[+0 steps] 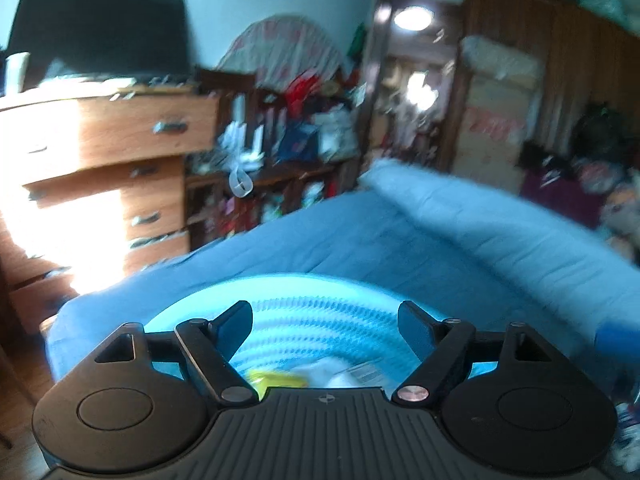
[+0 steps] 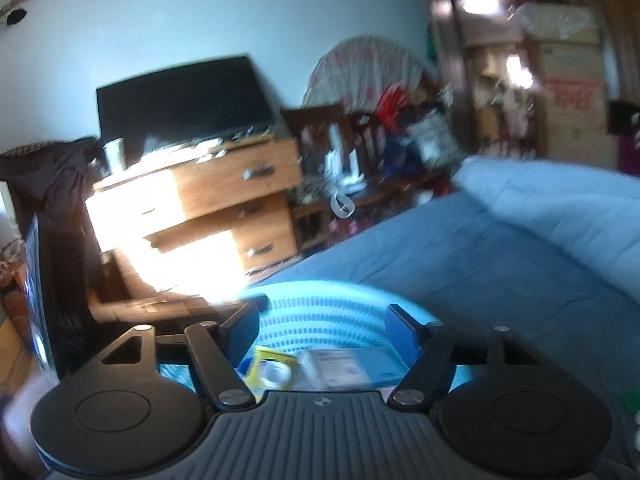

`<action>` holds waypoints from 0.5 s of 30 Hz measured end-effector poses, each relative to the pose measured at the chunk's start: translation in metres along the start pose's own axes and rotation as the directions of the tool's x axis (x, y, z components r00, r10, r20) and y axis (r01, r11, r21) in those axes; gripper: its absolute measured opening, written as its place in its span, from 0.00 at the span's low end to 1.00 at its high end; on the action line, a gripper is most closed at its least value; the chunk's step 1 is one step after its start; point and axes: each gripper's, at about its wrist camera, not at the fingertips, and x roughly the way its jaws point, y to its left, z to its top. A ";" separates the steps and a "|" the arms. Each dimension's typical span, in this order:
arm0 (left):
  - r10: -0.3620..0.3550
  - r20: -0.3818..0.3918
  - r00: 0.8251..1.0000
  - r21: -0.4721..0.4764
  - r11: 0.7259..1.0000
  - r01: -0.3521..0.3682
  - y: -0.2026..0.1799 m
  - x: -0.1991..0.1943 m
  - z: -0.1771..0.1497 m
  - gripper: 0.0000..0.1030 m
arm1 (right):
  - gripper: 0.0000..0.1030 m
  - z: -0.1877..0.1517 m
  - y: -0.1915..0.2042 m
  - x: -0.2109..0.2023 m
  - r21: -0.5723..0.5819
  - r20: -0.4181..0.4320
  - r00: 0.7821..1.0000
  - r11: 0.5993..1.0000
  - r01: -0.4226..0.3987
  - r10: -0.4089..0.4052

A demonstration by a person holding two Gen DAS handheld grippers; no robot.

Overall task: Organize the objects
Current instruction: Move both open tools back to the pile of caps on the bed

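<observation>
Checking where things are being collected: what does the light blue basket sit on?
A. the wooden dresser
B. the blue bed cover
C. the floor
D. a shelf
B: the light blue basket rests on the blue bed cover, with the dresser standing apart behind it.

Wooden dresser [image 1: 108,168] far left w/ sunlit drawer fronts; black TV [image 1: 100,32] on top, white cup [image 1: 16,72] beside it. Cluttered dark shelf unit [image 1: 280,152] right of dresser. Blue bedspread [image 1: 360,240] near-centre, folded lighter blue blanket [image 1: 500,216] at right. Cardboard boxes [image 1: 496,128] far right.
</observation>
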 end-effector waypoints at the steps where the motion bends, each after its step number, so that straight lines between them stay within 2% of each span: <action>1: -0.030 0.017 0.999 0.010 0.999 0.030 -0.010 -0.005 0.002 0.78 | 0.73 -0.012 -0.010 -0.013 0.001 0.016 0.999 0.999 0.032 -0.032; 2: -0.075 0.035 0.997 0.028 0.997 0.074 -0.023 -0.011 0.003 0.79 | 0.73 -0.027 -0.024 -0.029 0.007 0.031 0.997 0.997 0.073 -0.073; 4: -0.187 0.060 0.980 0.069 0.981 0.183 -0.055 -0.022 0.001 0.81 | 0.75 -0.064 -0.058 -0.060 0.047 0.034 0.984 0.984 0.174 -0.176; 7: -0.361 0.054 0.931 0.145 0.925 0.351 -0.115 -0.031 -0.015 0.85 | 0.73 -0.122 -0.123 -0.098 0.143 -0.046 0.944 0.933 0.330 -0.327; 10: -0.506 -0.045 0.861 0.196 0.841 0.504 -0.172 -0.022 -0.046 0.85 | 0.62 -0.174 -0.194 -0.131 0.212 -0.138 0.874 0.848 0.486 -0.466; 12: -0.559 -0.122 0.820 0.229 0.788 0.572 -0.202 -0.012 -0.073 0.83 | 0.61 -0.201 -0.240 -0.148 0.215 -0.185 0.808 0.779 0.589 -0.560; 13: -0.583 -0.173 0.794 0.236 0.758 0.608 -0.217 -0.004 -0.088 0.83 | 0.61 -0.211 -0.260 -0.153 0.202 -0.205 0.781 0.755 0.624 -0.590; 15: -0.604 -0.256 0.755 0.218 0.725 0.654 -0.237 0.012 -0.116 0.81 | 0.60 -0.227 -0.297 -0.154 0.157 -0.247 0.736 0.724 0.672 -0.630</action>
